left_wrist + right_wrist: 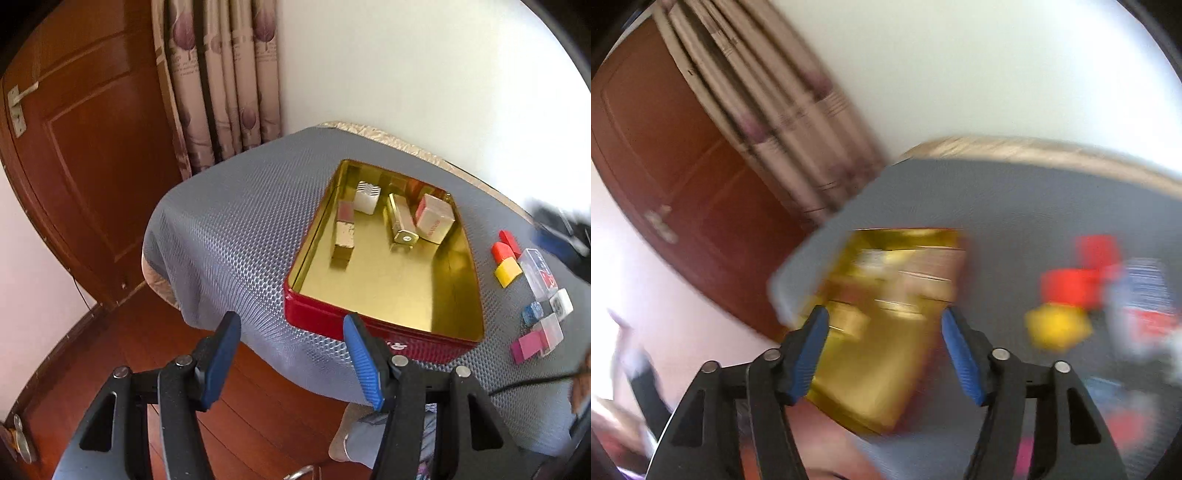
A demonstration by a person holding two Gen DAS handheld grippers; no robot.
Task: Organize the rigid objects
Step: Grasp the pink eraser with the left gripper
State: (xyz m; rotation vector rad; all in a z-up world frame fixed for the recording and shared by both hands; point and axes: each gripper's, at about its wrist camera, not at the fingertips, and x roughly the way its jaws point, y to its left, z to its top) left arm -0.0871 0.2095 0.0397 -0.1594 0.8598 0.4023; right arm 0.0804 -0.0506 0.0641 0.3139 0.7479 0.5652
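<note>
Left wrist view: I am holding the left hand-held gripper (291, 354) released, jaws spread and grasping nothing, off the near edge of the desk (236, 221), which is wearing a grey textured cover. The red tin (369, 328) with a gold interior is sitting on the desk, containing a striped white box (366, 197), a gold-and-red box (343, 236), a gold case (400, 223) and a cream box (434, 218). Red blocks (504, 247), a yellow block (508, 272), a clear case (539, 273) and a magenta block (526, 347) are lying right of the tin. In the blurred right wrist view, the right hand-held gripper (884, 350) is also released, hovering above the tin (886, 332).
</note>
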